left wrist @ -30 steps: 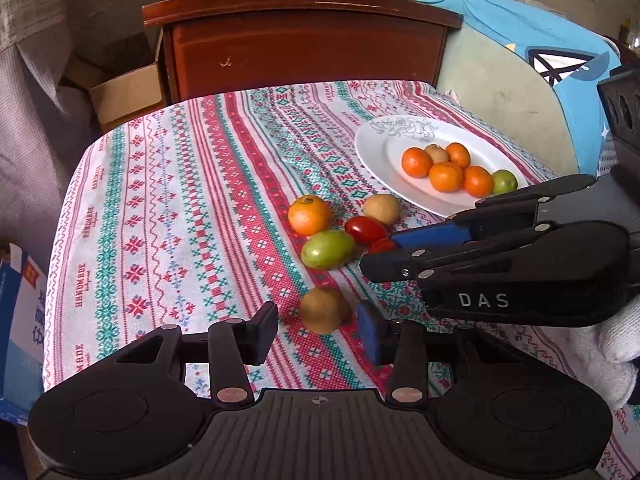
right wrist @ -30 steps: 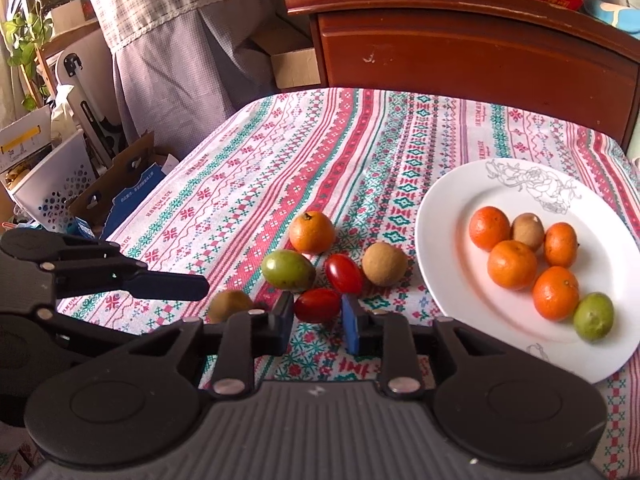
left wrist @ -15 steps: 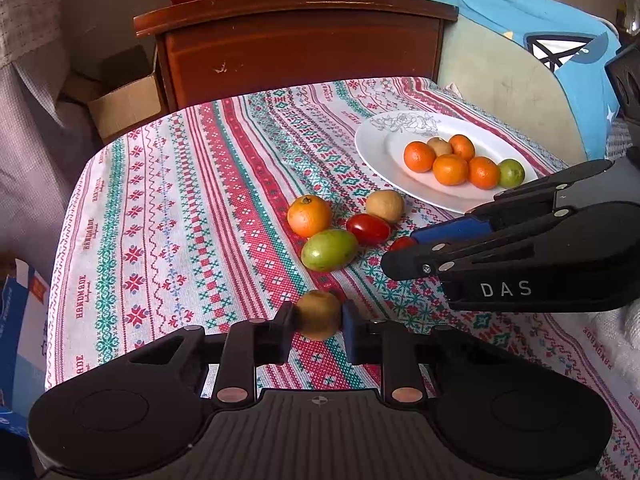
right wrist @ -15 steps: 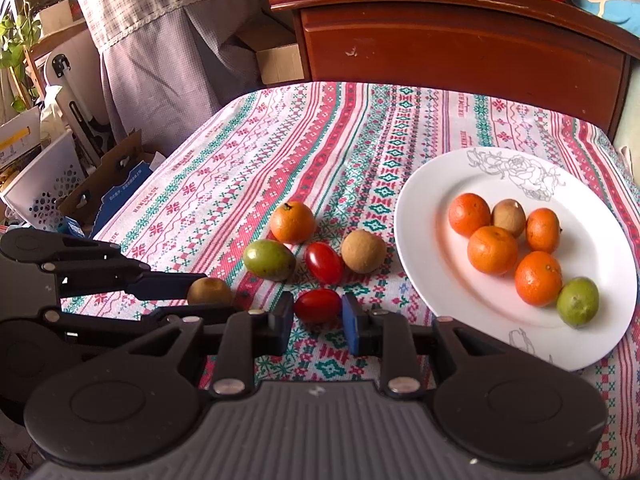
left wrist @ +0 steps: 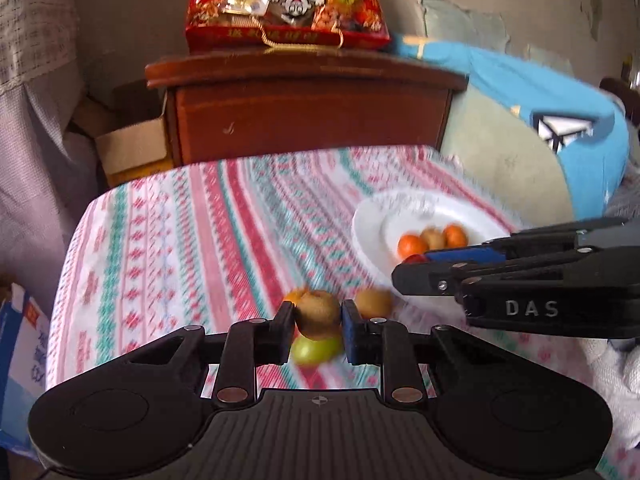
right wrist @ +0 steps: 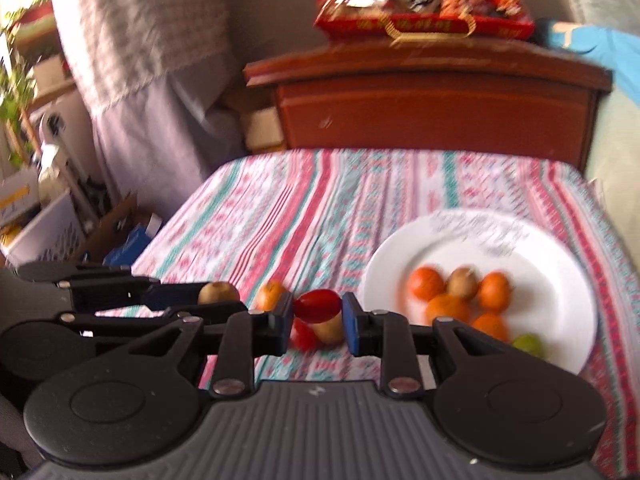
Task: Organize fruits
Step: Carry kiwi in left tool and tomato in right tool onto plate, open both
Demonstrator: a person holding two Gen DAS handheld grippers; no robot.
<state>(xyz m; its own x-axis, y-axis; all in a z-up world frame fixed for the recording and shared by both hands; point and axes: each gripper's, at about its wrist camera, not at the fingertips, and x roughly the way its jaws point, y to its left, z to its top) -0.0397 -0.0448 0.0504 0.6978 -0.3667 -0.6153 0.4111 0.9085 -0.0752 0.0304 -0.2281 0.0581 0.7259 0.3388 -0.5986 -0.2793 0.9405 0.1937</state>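
Observation:
My left gripper (left wrist: pixel 318 316) is shut on a brown round fruit (left wrist: pixel 318 314), held above the striped tablecloth (left wrist: pixel 180 240). My right gripper (right wrist: pixel 317 312) is shut on a red tomato (right wrist: pixel 318 305), also off the cloth. On the cloth below lie a green fruit (left wrist: pixel 316 350), another brown fruit (left wrist: pixel 374 302), an orange fruit (right wrist: pixel 270 294) and a second red tomato (right wrist: pixel 302 336). The white plate (right wrist: pixel 532 248) at the right holds several orange fruits, a brown one and a green one. The right gripper shows in the left wrist view (left wrist: pixel 416 270), beside the plate.
A dark wooden cabinet (left wrist: pixel 312 112) stands behind the table with a red gift bag (left wrist: pixel 284 4) on top. A blue cushion (left wrist: pixel 560 120) lies at the right. Boxes and a white basket (right wrist: pixel 44 228) sit on the floor at the left.
The left gripper closed on the brown fruit, then lifted it. The right gripper, holding the red tomato throughout, rose with it. Both views now tilt up and are blurred.

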